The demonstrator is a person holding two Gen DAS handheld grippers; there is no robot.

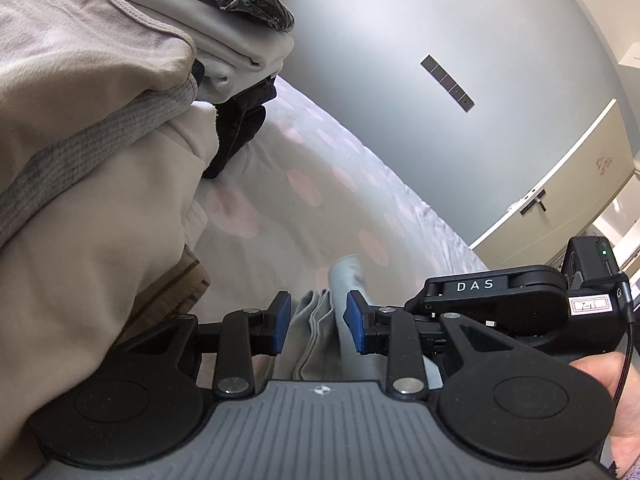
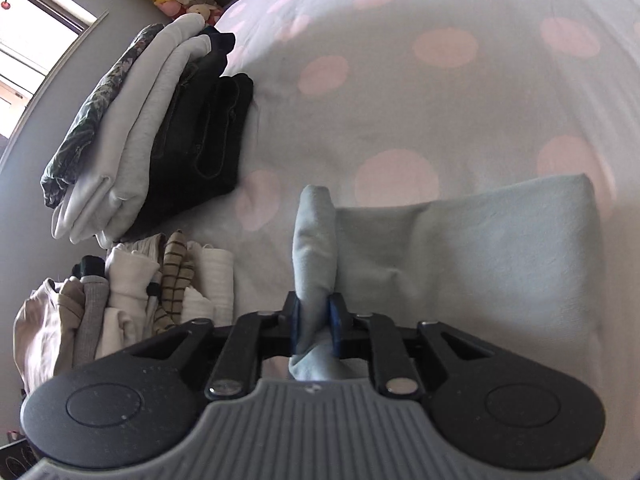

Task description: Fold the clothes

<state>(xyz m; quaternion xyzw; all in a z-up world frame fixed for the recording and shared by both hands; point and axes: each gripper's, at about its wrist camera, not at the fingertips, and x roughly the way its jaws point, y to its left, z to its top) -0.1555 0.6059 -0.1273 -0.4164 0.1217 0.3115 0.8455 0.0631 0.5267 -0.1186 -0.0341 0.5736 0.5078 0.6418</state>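
Note:
A pale blue garment (image 2: pixel 480 248) lies partly folded on the polka-dot bedspread (image 2: pixel 400 80). My right gripper (image 2: pixel 315 320) is shut on a bunched edge of it (image 2: pixel 314 240), which stands up between the blue pads. In the left wrist view the same pale blue cloth (image 1: pixel 320 328) runs between the blue pads (image 1: pixel 282 320) of my left gripper (image 1: pixel 318 322), whose jaws stand apart and do not pinch it. The right gripper's body (image 1: pixel 520 304) shows at the right of that view.
A stack of folded clothes (image 2: pixel 160 132), dark, white and floral, sits on the bed at the left. Below it is a row of rolled and folded light garments (image 2: pixel 152 288). In the left wrist view beige and grey clothes (image 1: pixel 80 140) loom close on the left. A grey wall (image 1: pixel 440 60) lies beyond the bed.

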